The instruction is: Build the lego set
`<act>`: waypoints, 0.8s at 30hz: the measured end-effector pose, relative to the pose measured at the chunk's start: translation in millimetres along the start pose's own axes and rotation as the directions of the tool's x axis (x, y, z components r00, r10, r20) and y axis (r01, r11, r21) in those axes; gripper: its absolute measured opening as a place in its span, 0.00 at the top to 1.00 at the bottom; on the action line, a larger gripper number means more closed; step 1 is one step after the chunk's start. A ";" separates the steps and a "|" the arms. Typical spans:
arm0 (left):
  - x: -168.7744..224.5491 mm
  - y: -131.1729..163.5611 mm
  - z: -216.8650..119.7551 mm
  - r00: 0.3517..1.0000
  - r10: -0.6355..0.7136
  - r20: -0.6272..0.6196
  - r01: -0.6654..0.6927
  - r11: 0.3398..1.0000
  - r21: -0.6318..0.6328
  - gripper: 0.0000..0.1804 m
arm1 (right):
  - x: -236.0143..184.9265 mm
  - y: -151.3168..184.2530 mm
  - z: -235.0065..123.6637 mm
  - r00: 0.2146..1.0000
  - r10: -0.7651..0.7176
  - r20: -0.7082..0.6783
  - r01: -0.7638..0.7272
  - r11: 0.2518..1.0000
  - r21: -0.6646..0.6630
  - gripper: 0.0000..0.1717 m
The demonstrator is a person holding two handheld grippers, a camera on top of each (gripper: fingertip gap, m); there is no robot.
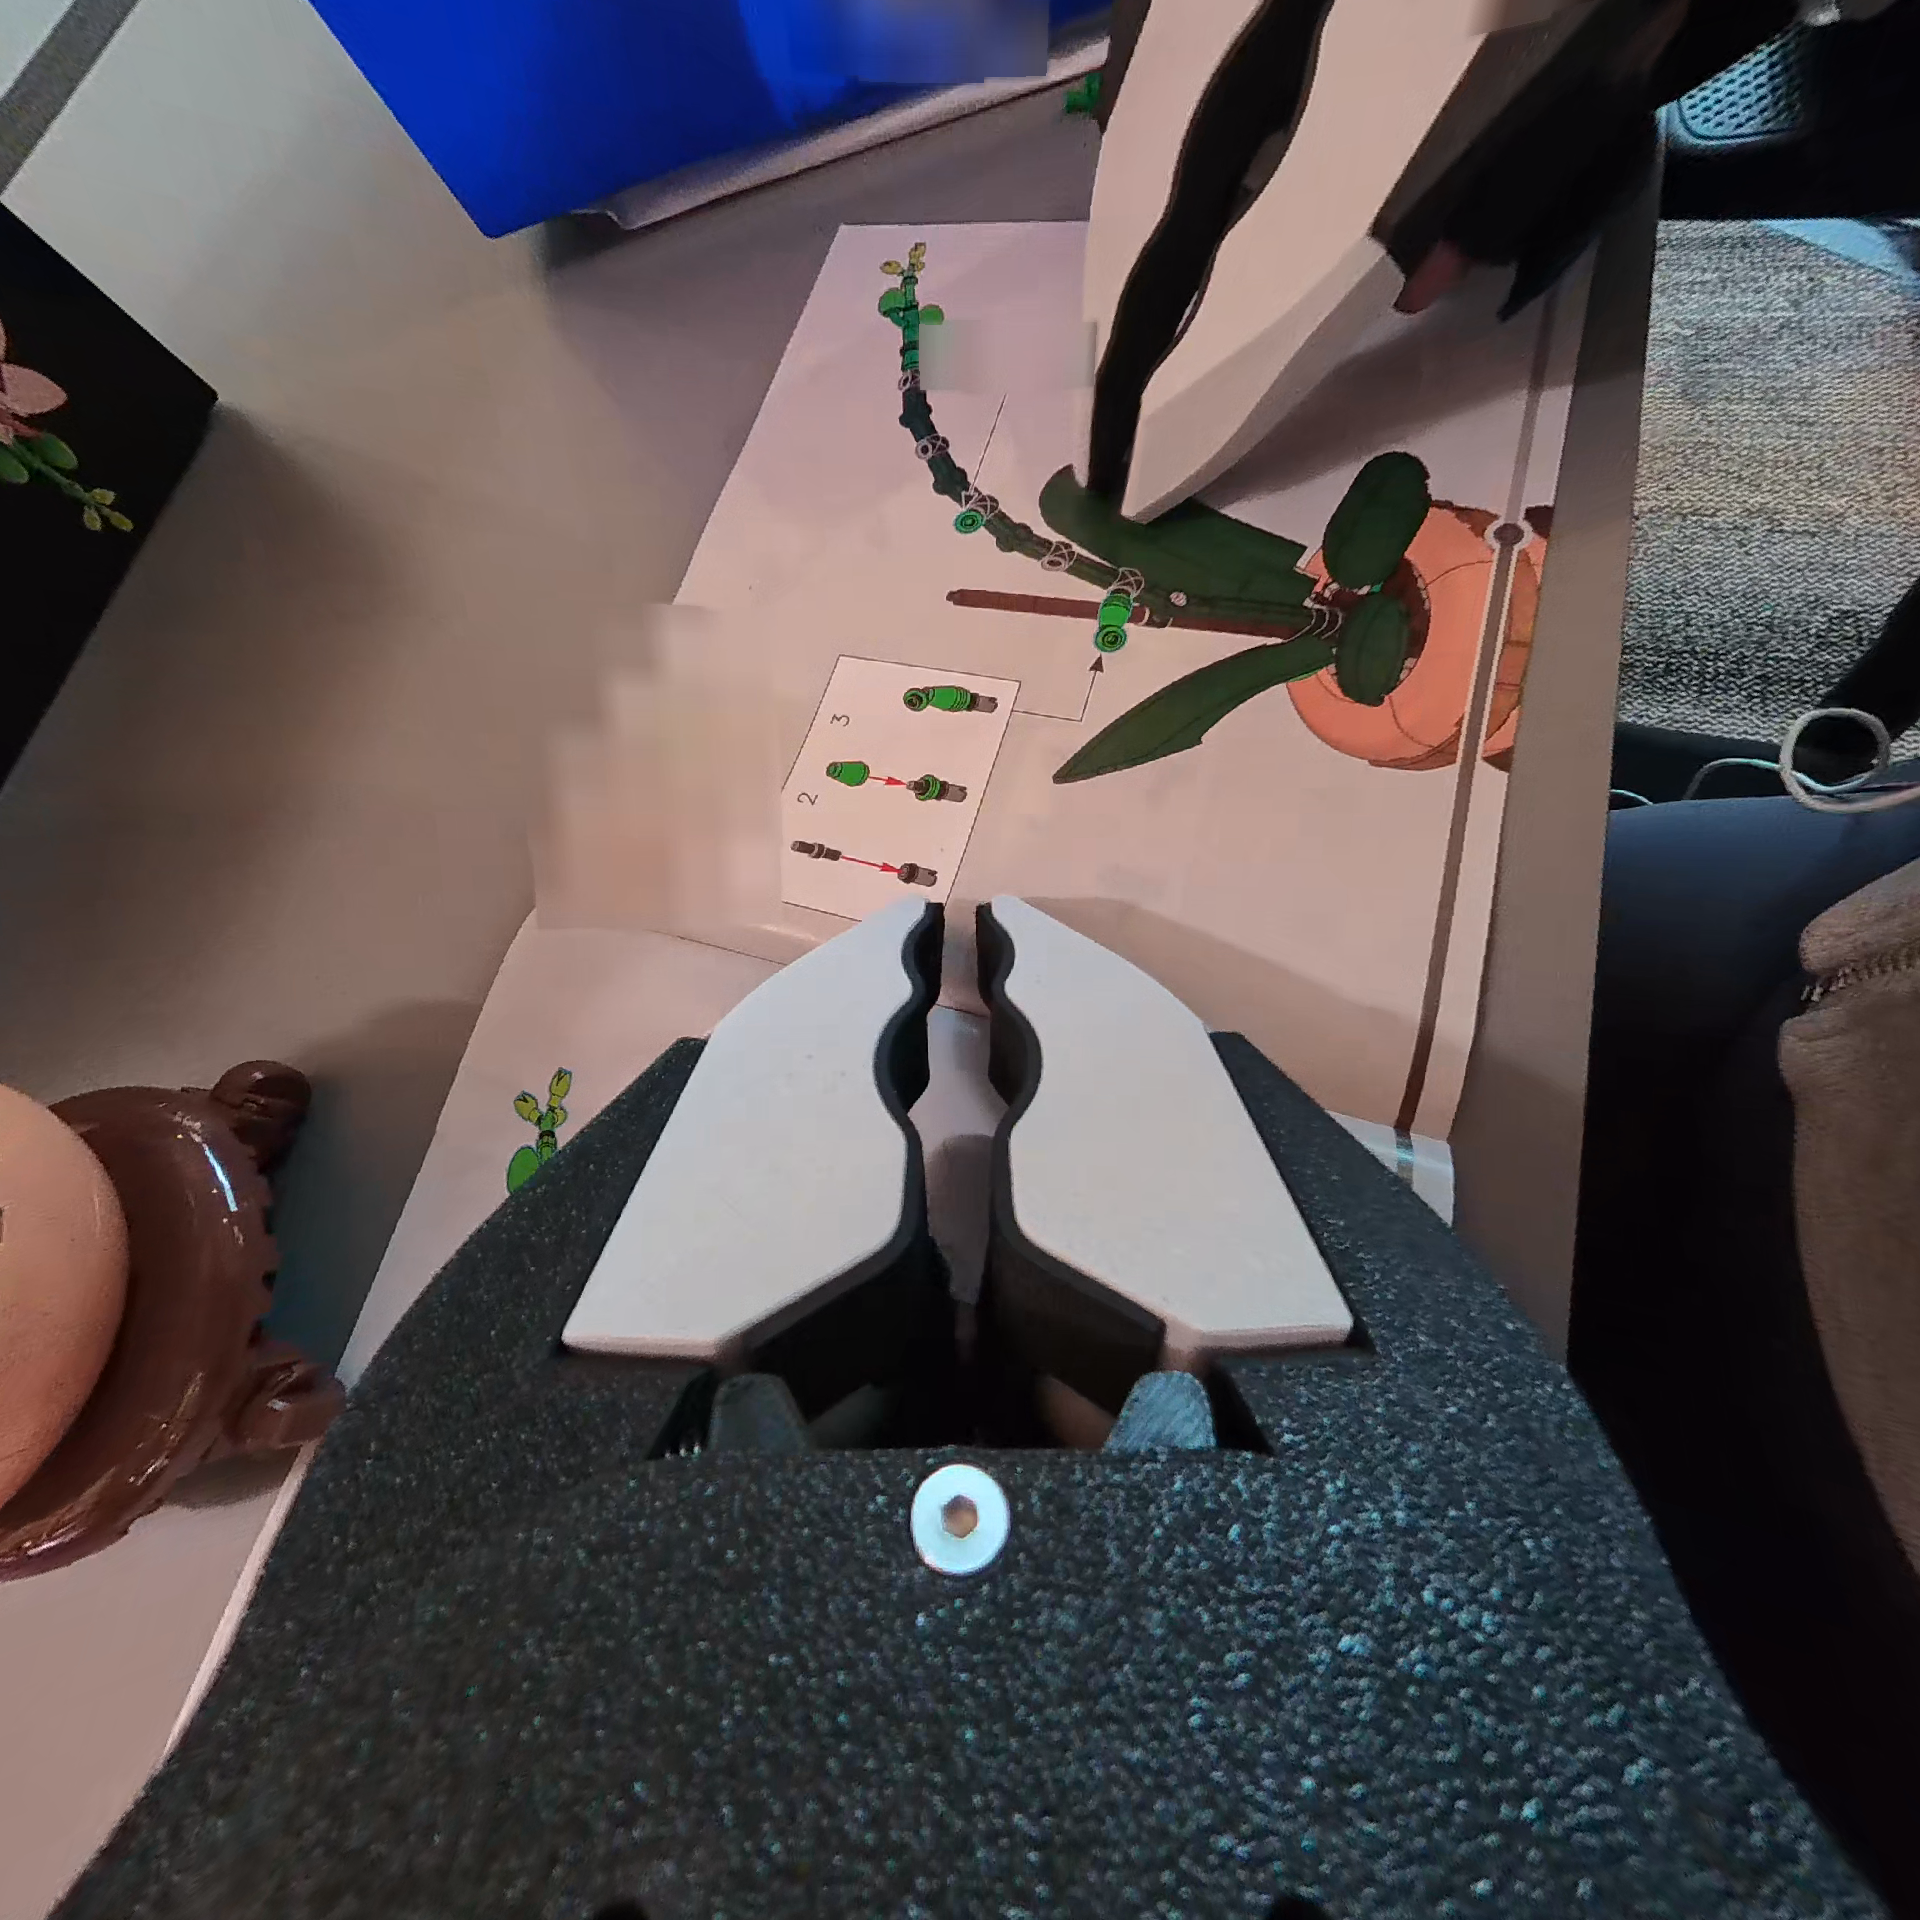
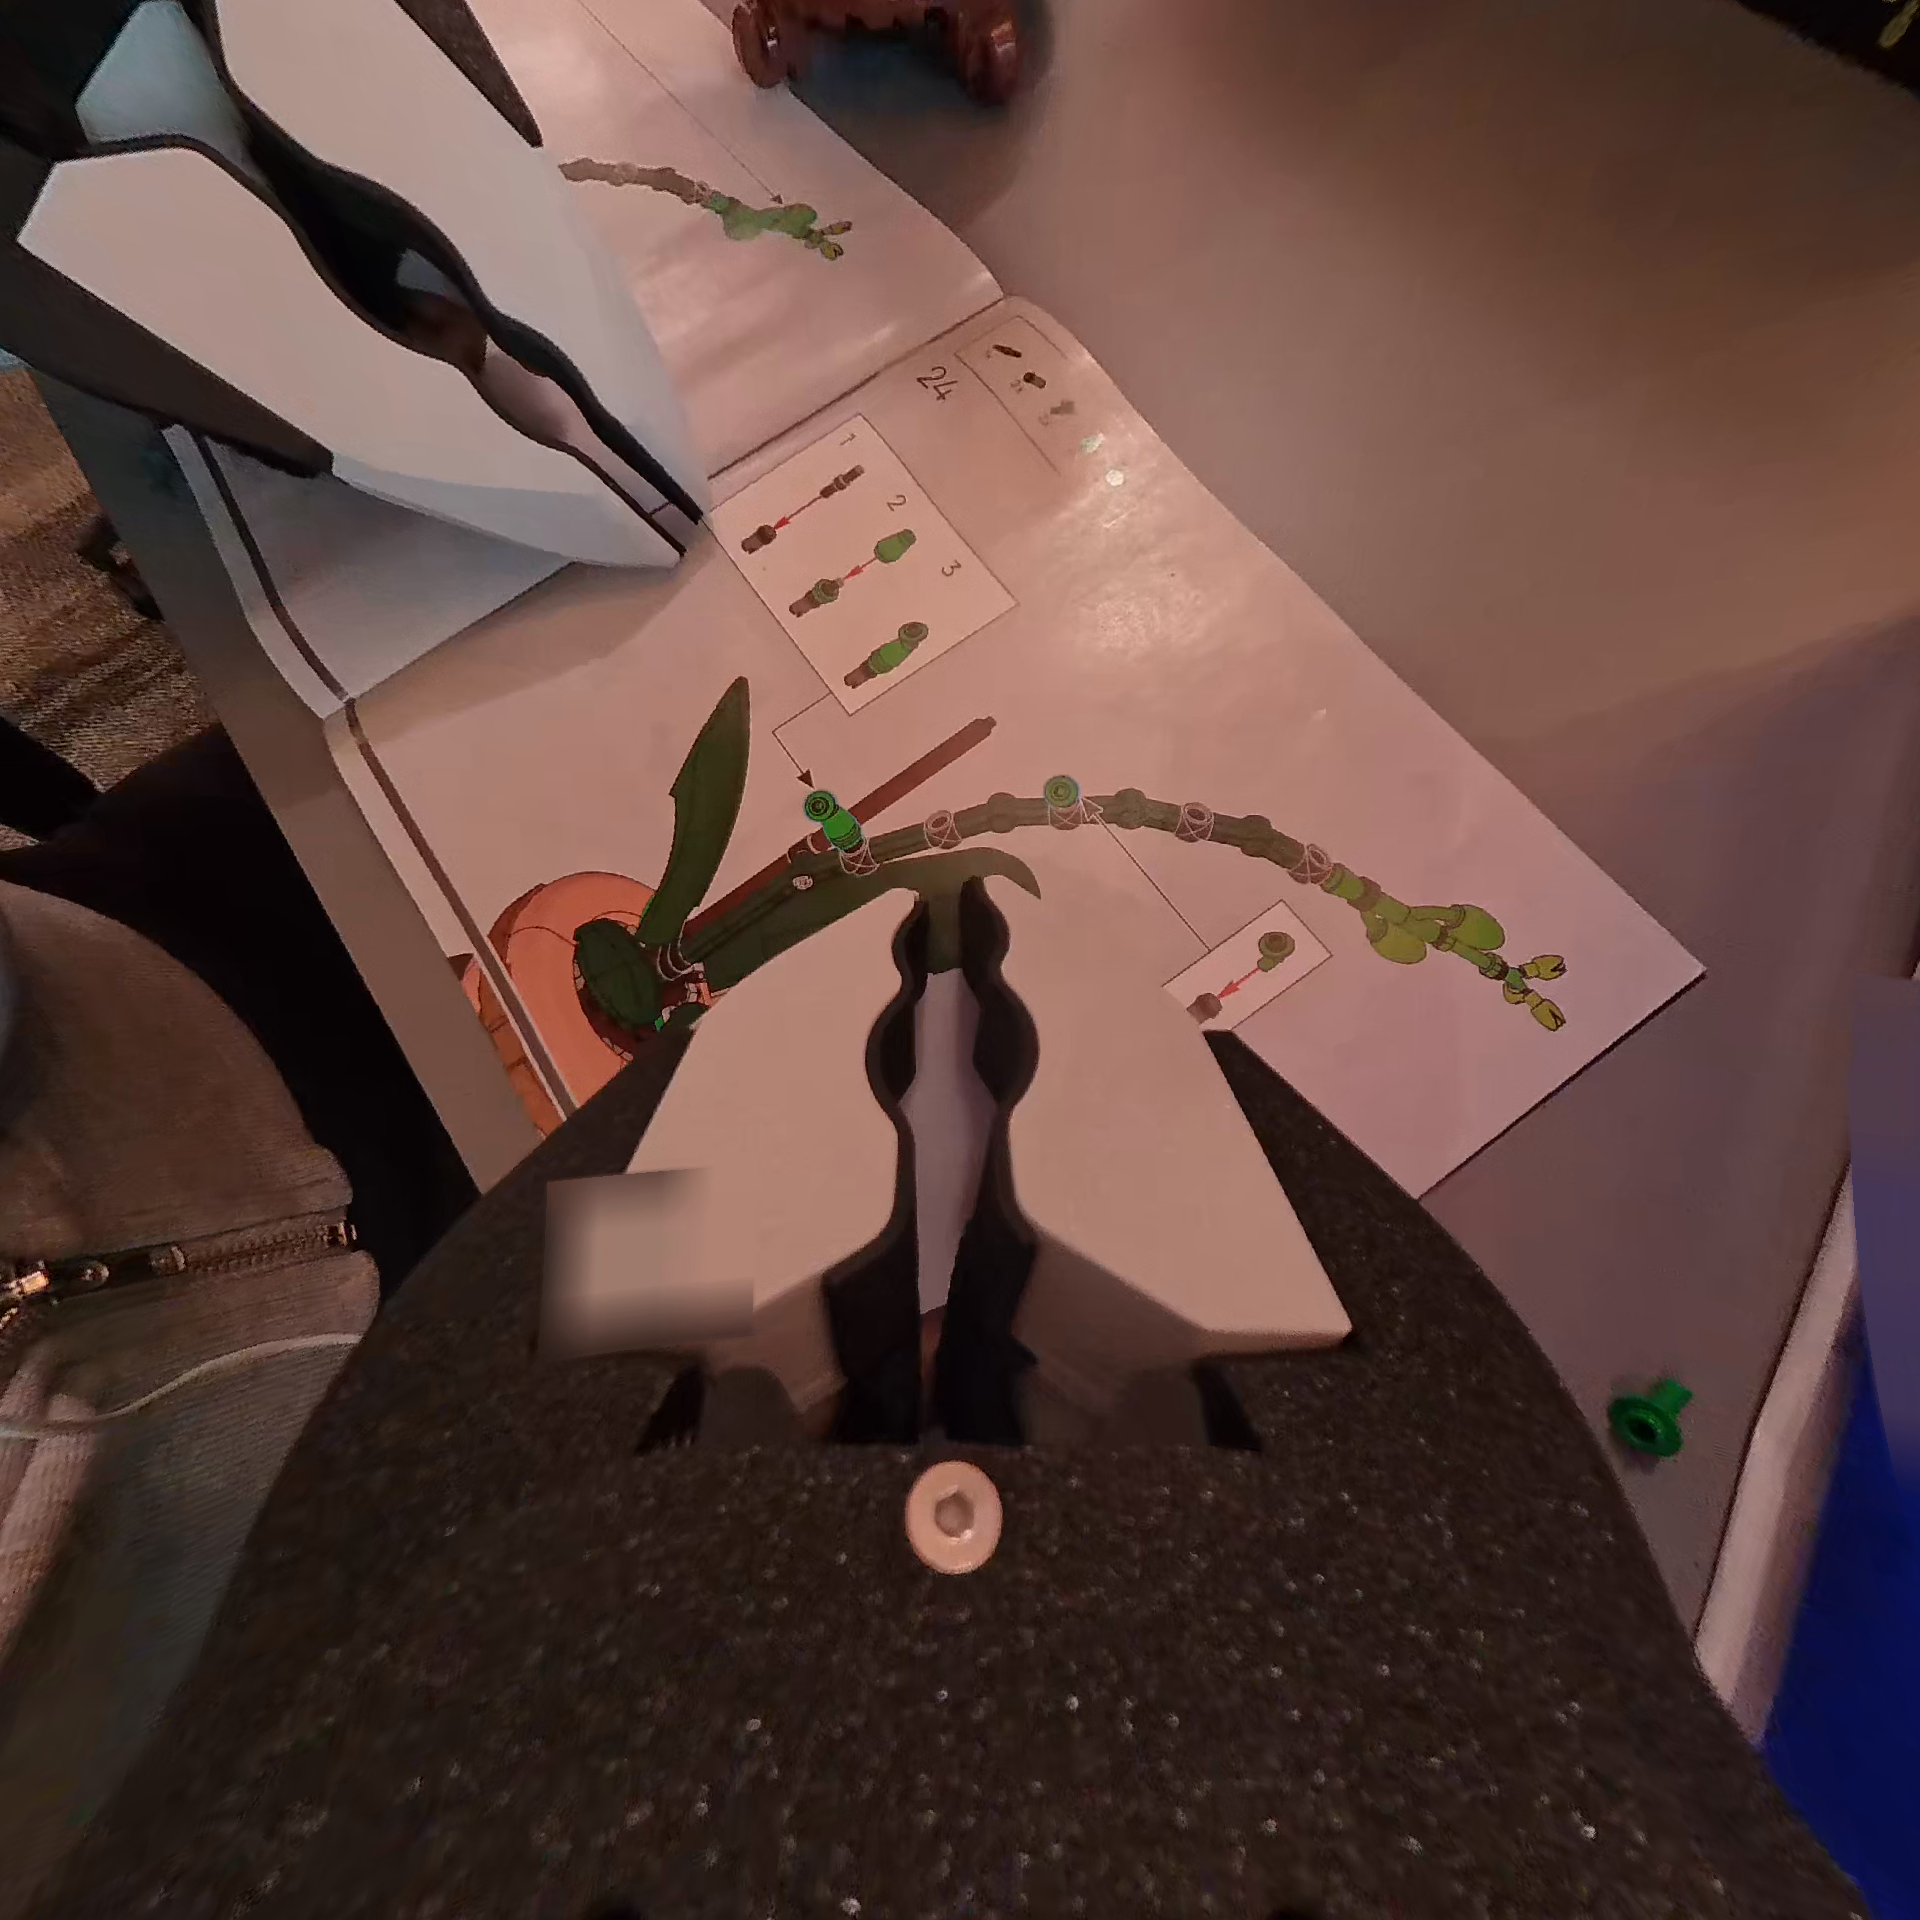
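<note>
Two grippers were out over one open booklet [image 1: 1247,883] lying flat on the grey table [image 1: 343,582]. The left gripper [image 1: 958,914] hovered low above the fold of the pages, its jaws only a sliver apart with nothing between them. The right gripper [image 2: 940,899] was tipped down with its fingertips [image 1: 1127,499] resting on the far page, right on a printed dark green leaf. Its jaws were also barely parted, and all that showed in the gap was the page. I counted one small loose green piece [image 2: 1647,1418], well apart from both grippers near the table edge by a blue bin [image 1: 582,94]. One brown toy pot [image 1: 197,1299] stood just beside the booklet, on the left gripper's side.
</note>
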State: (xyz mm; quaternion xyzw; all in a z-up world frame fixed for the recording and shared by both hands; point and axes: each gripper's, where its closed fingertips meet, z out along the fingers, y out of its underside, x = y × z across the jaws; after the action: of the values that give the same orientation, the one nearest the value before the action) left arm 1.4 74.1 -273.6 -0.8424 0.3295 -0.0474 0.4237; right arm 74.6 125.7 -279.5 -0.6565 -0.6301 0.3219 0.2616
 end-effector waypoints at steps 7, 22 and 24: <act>1.0 1.4 1.2 1.000 0.015 0.004 -0.015 1.000 -0.013 0.97 | -0.2 0.2 -0.2 1.000 0.011 0.012 -0.011 1.000 -0.001 0.97; 1.1 1.8 1.9 1.000 0.024 0.006 -0.023 1.000 -0.018 0.98 | 36.3 0.2 -25.2 0.976 -0.038 -0.213 0.044 0.999 0.025 0.97; 1.0 1.8 2.1 1.000 0.018 0.002 -0.018 1.000 -0.018 0.98 | 39.2 5.1 -24.9 0.977 -0.014 -0.212 0.020 1.000 0.024 0.98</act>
State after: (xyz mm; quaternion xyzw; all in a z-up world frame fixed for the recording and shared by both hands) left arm 2.1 74.1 -276.5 -0.8431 0.3373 -0.0398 0.4169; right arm 96.7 165.9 -270.7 -0.6780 -0.6001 0.2562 0.3385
